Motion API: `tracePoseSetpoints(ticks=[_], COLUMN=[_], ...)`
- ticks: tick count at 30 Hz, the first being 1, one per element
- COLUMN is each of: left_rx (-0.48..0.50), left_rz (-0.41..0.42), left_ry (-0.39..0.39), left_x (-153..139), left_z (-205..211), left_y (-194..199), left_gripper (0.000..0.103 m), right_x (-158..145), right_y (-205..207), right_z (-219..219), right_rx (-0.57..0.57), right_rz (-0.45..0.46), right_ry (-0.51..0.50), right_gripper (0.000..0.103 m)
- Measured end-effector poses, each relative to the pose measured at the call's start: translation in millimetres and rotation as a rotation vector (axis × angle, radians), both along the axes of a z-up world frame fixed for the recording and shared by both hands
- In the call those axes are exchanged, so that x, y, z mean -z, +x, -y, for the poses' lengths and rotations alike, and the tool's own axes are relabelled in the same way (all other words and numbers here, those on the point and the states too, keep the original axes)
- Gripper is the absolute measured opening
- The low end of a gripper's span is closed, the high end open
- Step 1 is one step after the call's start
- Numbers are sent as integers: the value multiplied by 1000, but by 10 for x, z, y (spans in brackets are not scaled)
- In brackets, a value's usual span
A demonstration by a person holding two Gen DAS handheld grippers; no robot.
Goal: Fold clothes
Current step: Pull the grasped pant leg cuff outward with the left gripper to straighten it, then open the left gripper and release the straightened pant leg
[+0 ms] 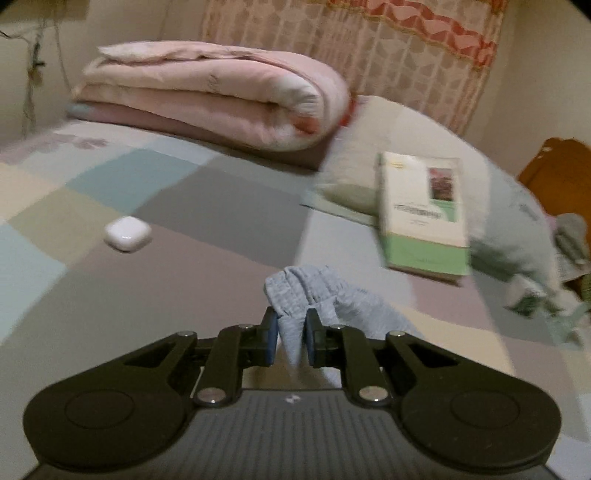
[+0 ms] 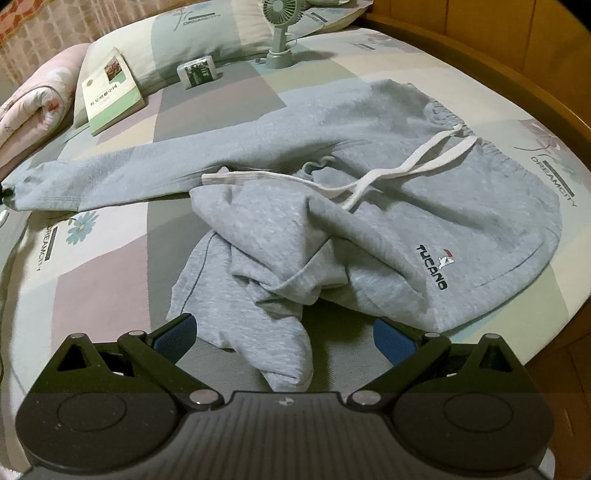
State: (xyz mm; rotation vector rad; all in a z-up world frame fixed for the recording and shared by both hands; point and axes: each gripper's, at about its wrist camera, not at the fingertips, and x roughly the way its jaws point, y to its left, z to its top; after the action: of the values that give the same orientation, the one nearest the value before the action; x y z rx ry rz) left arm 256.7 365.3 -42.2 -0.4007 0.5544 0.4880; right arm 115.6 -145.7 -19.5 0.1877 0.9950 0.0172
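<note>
Grey sweatpants [image 2: 424, 206] with a white drawstring [image 2: 399, 170] and a TUCANO logo lie crumpled on the patchwork bedsheet [image 2: 103, 280]. One leg [image 2: 147, 166] stretches out to the far left. In the left wrist view my left gripper [image 1: 291, 321] is shut on the bunched cuff of grey fabric [image 1: 306, 291], lifted a little off the sheet. The other leg [image 2: 258, 332] lies rumpled at the front, and my right gripper [image 2: 282, 328] hangs open over it, blue pads [image 2: 177, 332] wide apart on either side and not pressing on the cloth.
A green and white book [image 1: 421, 214] leans on a pillow [image 1: 491, 192], with a folded pink quilt [image 1: 207, 96] behind. A white earbud case [image 1: 127, 233] lies on the sheet. A small fan [image 2: 280, 33] and a small box [image 2: 199, 70] stand near the wooden bed frame [image 2: 546, 74].
</note>
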Motion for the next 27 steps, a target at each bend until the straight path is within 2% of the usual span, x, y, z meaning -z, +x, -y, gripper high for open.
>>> tracePoseSetpoints(ticks=[4, 9, 10, 12, 16, 18, 20, 23, 27], left_rx=[-52, -78, -68, -57, -69, -78, -74, -30, 100], left_rz=[-52, -53, -65, -90, -114, -132, -145, -168, -204], left_ry=[-8, -11, -11, -20, -7, 8, 17, 45, 85], left_x=[209, 266, 256, 227, 172, 143, 118, 83, 87], left_z=[-116, -165, -167, -175, -167, -149, -119, 17, 406], left_y=[-65, -95, -94, -80, -93, -117, -143, -189, -268], left_gripper=[13, 15, 20, 22, 32, 40, 42, 49, 59], right_x=[-6, -21, -24, -27, -30, -38, -43, -47, -57], right_y=[-11, -29, -32, -34, -43, -53, -65, -85, -125], right_z=[22, 63, 71, 81, 85, 97, 118, 151, 188], right_rx=[7, 17, 18, 20, 14, 13, 17, 22, 24], right_rz=[2, 6, 7, 10, 14, 19, 24, 30, 38], right_ry=[1, 1, 3, 7, 12, 15, 22, 31, 42], right_gripper=[103, 103, 103, 103, 103, 103, 103, 103, 103])
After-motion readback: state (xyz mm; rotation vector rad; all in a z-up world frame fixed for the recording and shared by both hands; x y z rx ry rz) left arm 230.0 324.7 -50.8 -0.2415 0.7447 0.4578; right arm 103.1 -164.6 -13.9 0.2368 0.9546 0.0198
